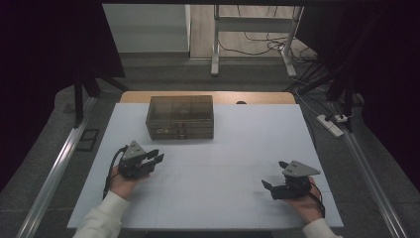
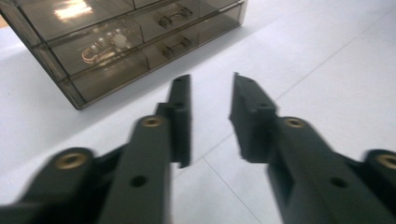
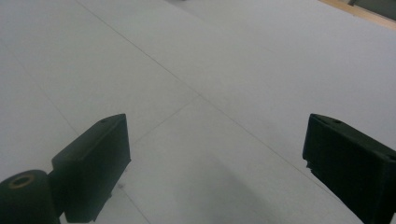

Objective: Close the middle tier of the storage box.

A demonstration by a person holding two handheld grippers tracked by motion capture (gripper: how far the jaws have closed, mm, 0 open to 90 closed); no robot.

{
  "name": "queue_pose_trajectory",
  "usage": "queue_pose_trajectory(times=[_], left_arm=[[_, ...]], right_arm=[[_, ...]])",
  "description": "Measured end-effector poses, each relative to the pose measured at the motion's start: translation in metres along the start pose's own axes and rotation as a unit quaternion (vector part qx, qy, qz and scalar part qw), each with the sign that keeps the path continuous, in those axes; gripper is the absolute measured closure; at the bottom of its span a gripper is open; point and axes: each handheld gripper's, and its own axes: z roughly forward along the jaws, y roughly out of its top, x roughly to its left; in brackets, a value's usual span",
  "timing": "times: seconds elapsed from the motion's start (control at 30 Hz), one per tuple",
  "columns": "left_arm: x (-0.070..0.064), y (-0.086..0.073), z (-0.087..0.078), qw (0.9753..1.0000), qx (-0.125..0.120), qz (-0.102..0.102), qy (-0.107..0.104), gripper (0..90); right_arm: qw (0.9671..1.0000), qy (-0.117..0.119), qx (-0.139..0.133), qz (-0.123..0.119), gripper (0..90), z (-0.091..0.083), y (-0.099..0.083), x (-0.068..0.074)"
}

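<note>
A smoky translucent drawer box (image 1: 180, 117) stands at the back middle of the white table (image 1: 247, 129). In the left gripper view the box (image 2: 116, 42) sits ahead and to the left, small handles on its drawer fronts and a pale item inside one. My left gripper (image 1: 156, 157) rests on the table in front of the box, to its left, jaws a little apart and holding nothing (image 2: 211, 79). My right gripper (image 1: 275, 174) lies at the front right, jaws spread wide over bare table (image 3: 215, 126).
A wooden strip (image 1: 208, 97) edges the table's far side. Metal rails (image 1: 54, 168) run along both sides. A power strip (image 1: 331, 124) and cables lie on the floor at the right. Dark curtains hang on both sides.
</note>
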Motion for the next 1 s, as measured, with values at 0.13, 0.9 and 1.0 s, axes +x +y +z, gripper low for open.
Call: queue_pose_trajectory(times=[0.13,0.9,1.0], left_arm=[[-0.003,-0.007,-0.006,0.9999,0.007,-0.007,-0.008,48.9],[-0.014,-0.042,-0.03,0.9996,0.023,-0.013,-0.009,26.4],[-0.014,-0.041,-0.03,0.9996,0.023,-0.012,-0.008,26.2]], right_arm=[[1.0,0.0,0.002,-0.001,7.3,0.0,0.0,0.0],[1.0,-0.006,-0.001,0.003,7.3,-0.001,-0.001,-0.002],[1.0,-0.006,0.001,0.003,7.3,-0.002,-0.001,-0.002]])
